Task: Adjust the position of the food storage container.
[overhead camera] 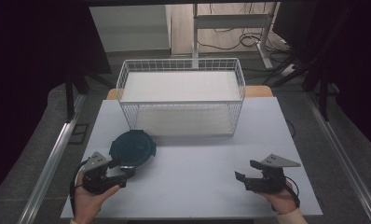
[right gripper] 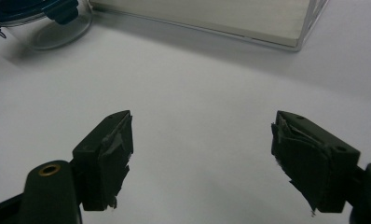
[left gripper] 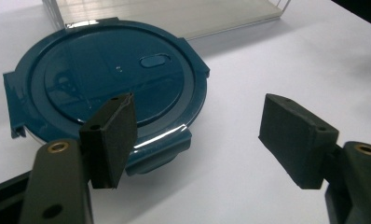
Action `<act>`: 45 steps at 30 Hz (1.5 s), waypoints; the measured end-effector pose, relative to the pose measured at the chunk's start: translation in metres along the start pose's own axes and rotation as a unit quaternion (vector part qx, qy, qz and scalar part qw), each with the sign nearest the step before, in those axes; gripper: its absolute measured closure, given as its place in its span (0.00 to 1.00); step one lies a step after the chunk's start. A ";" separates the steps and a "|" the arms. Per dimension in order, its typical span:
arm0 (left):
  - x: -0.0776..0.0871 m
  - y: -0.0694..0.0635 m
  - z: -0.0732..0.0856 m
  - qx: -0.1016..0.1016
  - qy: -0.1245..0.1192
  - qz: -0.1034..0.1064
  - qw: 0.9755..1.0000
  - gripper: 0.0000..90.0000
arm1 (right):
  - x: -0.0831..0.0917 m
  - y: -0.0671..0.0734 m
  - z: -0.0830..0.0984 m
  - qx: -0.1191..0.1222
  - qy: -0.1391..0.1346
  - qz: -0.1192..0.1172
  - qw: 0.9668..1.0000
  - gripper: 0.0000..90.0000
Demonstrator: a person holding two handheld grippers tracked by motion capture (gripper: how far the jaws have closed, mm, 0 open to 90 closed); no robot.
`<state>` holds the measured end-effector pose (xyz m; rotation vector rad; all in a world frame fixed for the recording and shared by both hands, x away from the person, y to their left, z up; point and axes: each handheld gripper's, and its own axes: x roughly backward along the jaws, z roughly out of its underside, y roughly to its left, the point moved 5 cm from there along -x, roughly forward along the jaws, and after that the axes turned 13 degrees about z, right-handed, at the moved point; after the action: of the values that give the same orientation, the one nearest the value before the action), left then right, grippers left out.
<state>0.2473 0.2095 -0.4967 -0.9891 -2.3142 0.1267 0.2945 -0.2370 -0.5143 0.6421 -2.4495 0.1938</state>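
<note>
A round clear container with a dark teal clip-on lid [overhead camera: 132,148] stands on the white table [overhead camera: 197,177], front left of the basket. My left gripper [overhead camera: 122,167] is open just in front of it. In the left gripper view the lid [left gripper: 109,79] lies beyond the left pad [left gripper: 111,140], and the gripper [left gripper: 197,133] has nothing between its jaws. My right gripper [overhead camera: 247,171] is open over bare table at the front right, well away from the container. The right gripper view has that gripper [right gripper: 202,154] empty, with the container [right gripper: 48,23] far off at the upper left.
A white wire basket [overhead camera: 181,105] with a pale flat bottom stands at the back centre of the table, close behind the container. Its lower edge is in the left gripper view [left gripper: 174,18] and in the right gripper view [right gripper: 211,18]. Dark floor and cables lie beyond the table.
</note>
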 end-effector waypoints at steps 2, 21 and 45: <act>0.000 0.002 0.000 0.002 0.001 0.001 1.000 0.30 | 0.000 -0.001 -0.001 0.003 -0.001 0.003 1.000 0.24; 0.007 0.028 -0.037 -0.011 0.024 -0.029 0.999 0.35 | 0.003 0.000 0.002 0.008 0.002 0.012 1.000 0.26; 0.010 0.085 -0.071 0.028 0.041 -0.053 0.997 0.44 | 0.005 -0.002 0.009 0.001 0.011 0.025 1.000 0.27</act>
<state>0.3354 0.2675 -0.4608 -0.8264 -2.2700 0.1057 0.2873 -0.2430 -0.5184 0.5763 -2.4456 0.2213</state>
